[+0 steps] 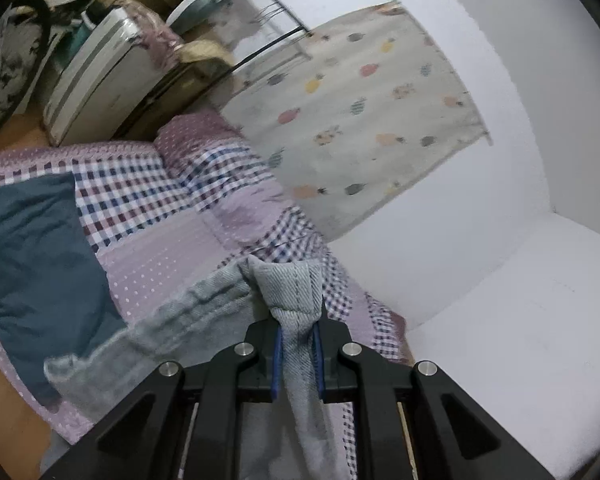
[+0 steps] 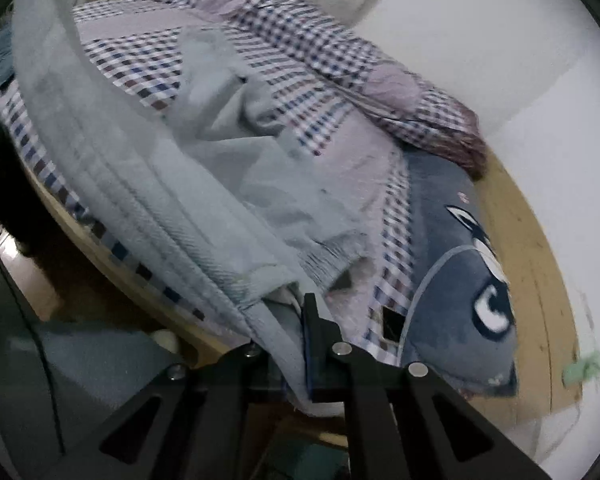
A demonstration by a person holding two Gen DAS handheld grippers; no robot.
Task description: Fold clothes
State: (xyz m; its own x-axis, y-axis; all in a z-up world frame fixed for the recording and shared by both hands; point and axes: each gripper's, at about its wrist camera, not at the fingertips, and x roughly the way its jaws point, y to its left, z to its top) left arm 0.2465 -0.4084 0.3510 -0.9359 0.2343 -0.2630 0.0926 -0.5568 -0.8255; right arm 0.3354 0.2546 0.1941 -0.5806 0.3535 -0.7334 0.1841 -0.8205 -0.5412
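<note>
A pair of light grey-blue jeans lies spread over the checked bed quilt. My left gripper is shut on a bunched denim edge, lifted above the quilt; the rest of the jeans trails down-left, blurred. My right gripper is shut on another denim edge near the bed's side; its left finger is hidden under the cloth. A long seam runs from it up-left across the view.
A dark teal garment lies on the quilt at left. A blue plush pillow with a white letter lies by the wooden bed edge. A patterned curtain, white wall and a suitcase stand beyond the bed.
</note>
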